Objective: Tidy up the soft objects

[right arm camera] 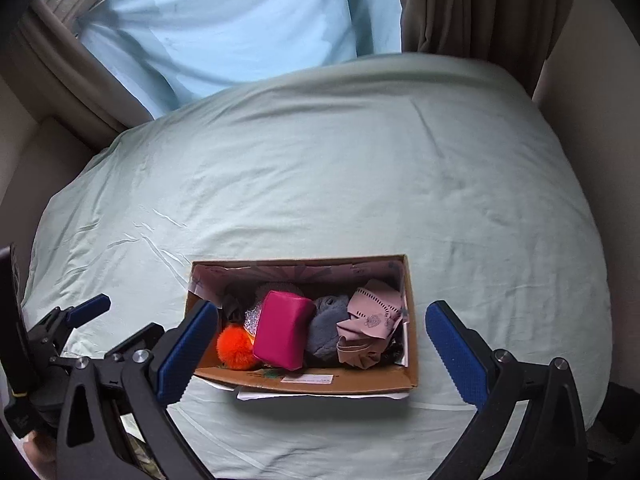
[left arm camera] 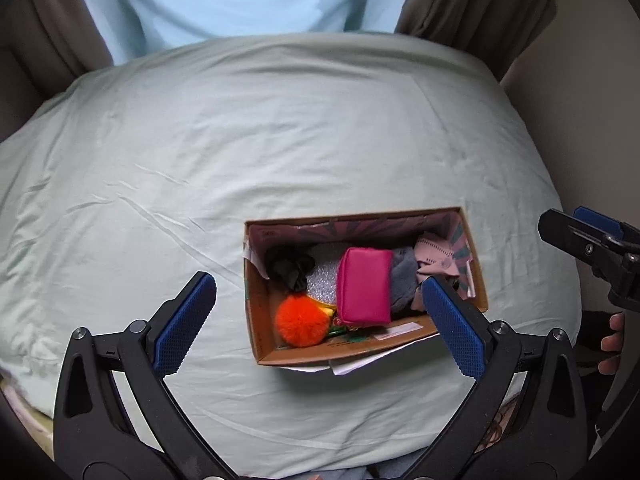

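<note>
Both grippers hang above the near edge of the bed (left arm camera: 280, 128) with jaws spread wide and nothing between them. Seen through its own camera, the left gripper (left arm camera: 320, 320) frames the cardboard box (left arm camera: 262, 344) off-centre: the box lies ahead and to its right, its right finger overlapping the box's right end in the view. The right gripper (right arm camera: 324, 344) frames the same box (right arm camera: 412, 376) more squarely, the box sitting ahead and slightly to its left, its left finger crossing the box's left end.

The box rests on the pale green sheet with its long axis running left to right across both views, open side up. Inside, from left to right, lie an orange pom-pom (right arm camera: 234, 346) with a dark scrunchie (left arm camera: 290, 266) behind it, a magenta zip pouch (right arm camera: 284, 334) lying on a silvery glittery item (left arm camera: 322, 282), a grey fuzzy cloth (right arm camera: 328, 328), and a crumpled pink garment (right arm camera: 372, 326) at the right end.

By my reckoning the right gripper is the better placed for the pink garment and the grey cloth, while the left has the shorter way to the pom-pom. The pouch stands with its long side across the box, so fingers would close most easily across its narrower width. Whether things are meant to go in or come out I cannot tell; nothing soft lies on the sheet outside the box.
</note>
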{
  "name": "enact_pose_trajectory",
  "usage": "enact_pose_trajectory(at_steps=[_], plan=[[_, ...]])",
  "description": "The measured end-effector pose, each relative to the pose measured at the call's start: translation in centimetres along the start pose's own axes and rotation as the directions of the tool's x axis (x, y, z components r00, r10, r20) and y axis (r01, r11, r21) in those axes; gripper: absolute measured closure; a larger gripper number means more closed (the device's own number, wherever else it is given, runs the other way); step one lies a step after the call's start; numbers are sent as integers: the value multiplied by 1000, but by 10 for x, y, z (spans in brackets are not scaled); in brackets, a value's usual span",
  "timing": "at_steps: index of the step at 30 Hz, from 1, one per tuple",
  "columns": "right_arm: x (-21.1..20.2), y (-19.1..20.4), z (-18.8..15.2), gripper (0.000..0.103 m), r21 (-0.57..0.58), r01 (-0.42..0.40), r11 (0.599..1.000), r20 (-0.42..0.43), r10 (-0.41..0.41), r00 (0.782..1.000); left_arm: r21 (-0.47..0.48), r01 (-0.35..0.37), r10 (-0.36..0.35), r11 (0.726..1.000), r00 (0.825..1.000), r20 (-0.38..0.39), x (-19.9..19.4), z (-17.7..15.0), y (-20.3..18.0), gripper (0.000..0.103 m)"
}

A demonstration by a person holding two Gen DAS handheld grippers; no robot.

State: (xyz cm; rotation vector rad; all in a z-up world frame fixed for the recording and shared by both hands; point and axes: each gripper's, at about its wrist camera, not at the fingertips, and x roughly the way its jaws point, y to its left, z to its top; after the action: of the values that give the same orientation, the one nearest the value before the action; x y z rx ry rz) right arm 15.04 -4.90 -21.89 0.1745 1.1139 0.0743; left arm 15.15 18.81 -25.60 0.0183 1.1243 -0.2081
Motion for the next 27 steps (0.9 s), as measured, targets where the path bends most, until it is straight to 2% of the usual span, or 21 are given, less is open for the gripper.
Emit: enact_pose_trajectory(at_steps=[4,8,11,15,16,19,24,27], plan=[[-66,-1,1,0,-40,14,999,108,-10,994,-27,-11,14,1000,992,122,-64,5,-11,0],[-123,-5,0,0,-57,22,998,198,-11,980,-60,-30,45,998,965,257,-132,4,-25,0],[-165,-5,-2,0,-82,60,995,284,-35,958,-80,-30,56,996,938,343,-176,-2,-38,0],[-210,-4,-11,0,-109,105,988,397,-54,916,-102,-38,81,994,884,461,-226,-15,-53,0],[-221,-4,-13,0,-110,124,986,426,-66,902,-100,-39,83,994,871,485,-235,-17,-58,0],[-239,-6,-19,0,-106,134,985,472,-69,879,-85,-62,98,994,839,535,-255,-22,-72,0],[-252,-15,-33,0,-97,144,985,518,-73,852,-83,-72,107,994,805,584,-268,-33,-87,0],[-255,-17,-39,0,-103,163,981,540,-82,838,-83,-70,106,994,794,599,-272,-39,-93,0]])
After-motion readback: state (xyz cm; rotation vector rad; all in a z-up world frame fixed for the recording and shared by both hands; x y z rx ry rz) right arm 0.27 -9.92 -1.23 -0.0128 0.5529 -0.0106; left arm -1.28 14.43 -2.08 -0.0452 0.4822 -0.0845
